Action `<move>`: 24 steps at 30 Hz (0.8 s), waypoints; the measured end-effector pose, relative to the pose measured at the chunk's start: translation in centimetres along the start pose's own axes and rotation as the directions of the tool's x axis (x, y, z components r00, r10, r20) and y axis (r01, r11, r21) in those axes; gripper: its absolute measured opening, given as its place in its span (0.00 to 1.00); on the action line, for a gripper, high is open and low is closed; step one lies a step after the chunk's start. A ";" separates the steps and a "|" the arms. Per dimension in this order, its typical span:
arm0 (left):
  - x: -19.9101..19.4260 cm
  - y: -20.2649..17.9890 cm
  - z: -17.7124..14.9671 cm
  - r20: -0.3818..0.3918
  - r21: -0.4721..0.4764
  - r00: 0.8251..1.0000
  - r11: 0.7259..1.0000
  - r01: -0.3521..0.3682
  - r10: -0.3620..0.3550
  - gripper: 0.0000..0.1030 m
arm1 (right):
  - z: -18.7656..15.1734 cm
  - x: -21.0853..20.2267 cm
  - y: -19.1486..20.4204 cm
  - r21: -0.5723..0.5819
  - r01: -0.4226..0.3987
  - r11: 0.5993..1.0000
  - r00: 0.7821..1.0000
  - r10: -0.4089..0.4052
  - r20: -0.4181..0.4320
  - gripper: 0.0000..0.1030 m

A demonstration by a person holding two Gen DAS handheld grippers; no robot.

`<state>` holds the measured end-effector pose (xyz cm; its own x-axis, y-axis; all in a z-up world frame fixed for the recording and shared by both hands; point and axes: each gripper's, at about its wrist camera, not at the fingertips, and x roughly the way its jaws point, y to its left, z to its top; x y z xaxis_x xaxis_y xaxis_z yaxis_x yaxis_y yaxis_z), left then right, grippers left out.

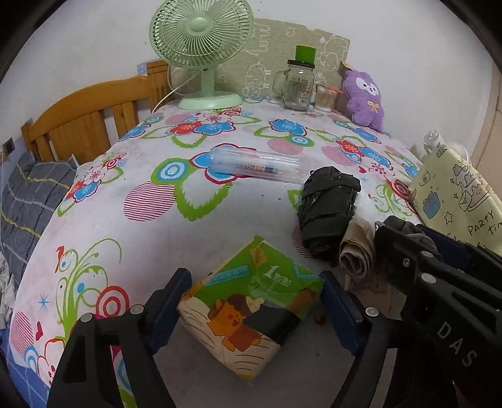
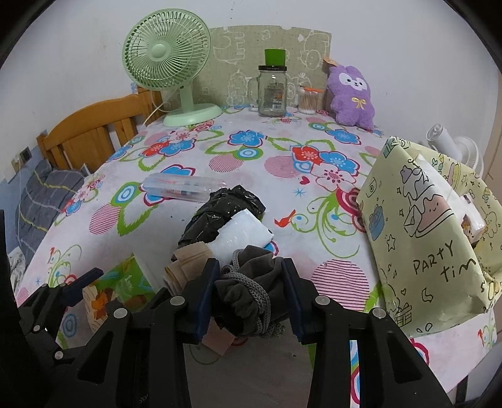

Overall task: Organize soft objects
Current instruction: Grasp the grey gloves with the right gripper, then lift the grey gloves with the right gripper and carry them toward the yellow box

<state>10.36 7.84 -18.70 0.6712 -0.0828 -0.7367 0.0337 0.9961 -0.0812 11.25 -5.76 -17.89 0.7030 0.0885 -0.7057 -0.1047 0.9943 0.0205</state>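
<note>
Holding the grey drawstring pouch (image 2: 248,288) between my right gripper (image 2: 249,296) fingers, pads touching both sides. My left gripper (image 1: 255,309) stands wide around the tissue pack (image 1: 251,309), not yet touching. I should close evenly, squeezing lightly.

Both wrist views low, near, facing the fan (image 1: 200,25), sharing tabletop (image 2: 282,175)

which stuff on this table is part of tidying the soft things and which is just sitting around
Part of the job:
- green tissue pack between the open left claw fingers
- grey drawstring pouch in the right claw
- crumpled black plastic bag
- rolled beige cloth
- yellow "party time" gift bag

Lying about:
- green desk fan
- glass mug jar
- clear pen tube
</note>
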 end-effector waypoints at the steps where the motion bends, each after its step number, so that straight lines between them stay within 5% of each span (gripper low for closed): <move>1: -0.1 0.0 0.1 0.001 -0.003 1.000 1.000 0.004 -0.003 0.81 | 0.0 0.0 0.0 0.002 0.000 1.000 1.000 0.000 0.000 0.41; 24: -4.6 -2.4 3.2 0.119 0.010 0.993 1.000 -0.008 0.007 0.81 | 2.9 -4.1 -1.4 0.005 -0.012 1.000 0.995 0.011 0.098 0.41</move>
<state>9.57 5.95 -12.94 0.7550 -0.0715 -0.6518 0.0356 0.9970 -0.0681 10.50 -7.34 -12.97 0.7672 0.1052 -0.6327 -0.1093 0.9935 0.0326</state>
